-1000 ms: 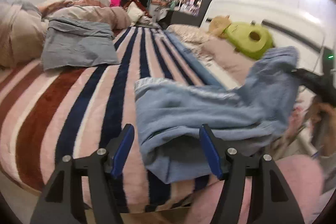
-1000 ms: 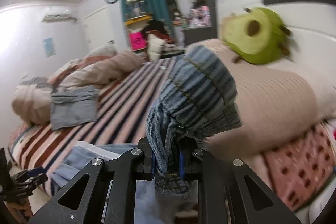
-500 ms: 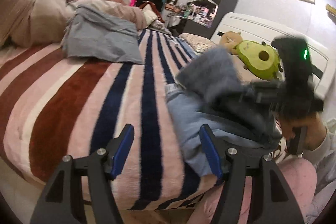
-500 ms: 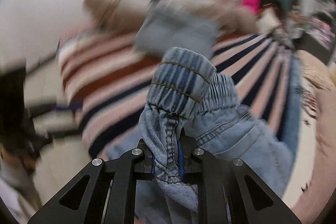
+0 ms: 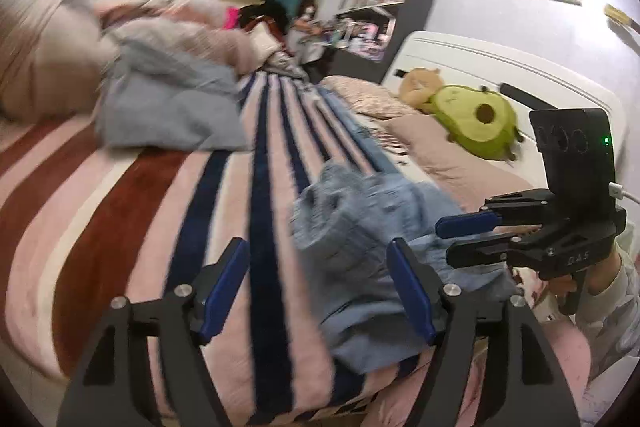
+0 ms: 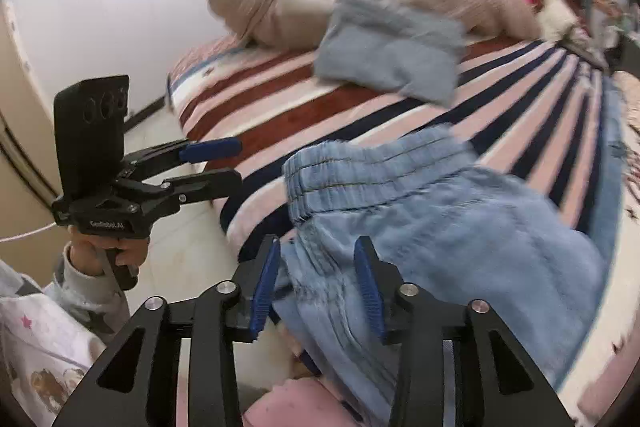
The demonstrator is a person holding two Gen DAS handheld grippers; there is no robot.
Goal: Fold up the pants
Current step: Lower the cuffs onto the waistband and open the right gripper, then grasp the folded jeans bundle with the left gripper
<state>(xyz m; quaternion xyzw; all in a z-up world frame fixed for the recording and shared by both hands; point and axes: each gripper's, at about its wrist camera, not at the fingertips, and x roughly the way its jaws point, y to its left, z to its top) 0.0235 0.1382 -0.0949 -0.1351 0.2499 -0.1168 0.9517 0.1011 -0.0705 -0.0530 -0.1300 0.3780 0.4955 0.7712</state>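
Observation:
The light blue denim pants (image 5: 372, 227) lie bunched on the striped bed cover near the front edge; in the right wrist view their elastic waistband (image 6: 360, 175) faces left. My left gripper (image 5: 320, 287) is open and empty, its blue pads straddling the pants' near-left part from above. My right gripper (image 6: 316, 283) is open over the waistband end, with the denim lying between and under its pads. The right gripper also shows in the left wrist view (image 5: 468, 239), and the left gripper in the right wrist view (image 6: 224, 163), open beside the bed.
The striped pink, navy and maroon bed cover (image 5: 120, 207) carries a folded grey-blue garment (image 5: 168, 111) and a heap of pink-beige bedding (image 6: 280, 3). A green avocado plush (image 5: 476, 119) lies by the white headboard. Floor (image 6: 188, 251) lies beyond the bed edge.
My right gripper swung the waistband across the bed, lowered it and opened, letting the pants go. The pants now lie bunched on the cover. My left gripper stayed open.

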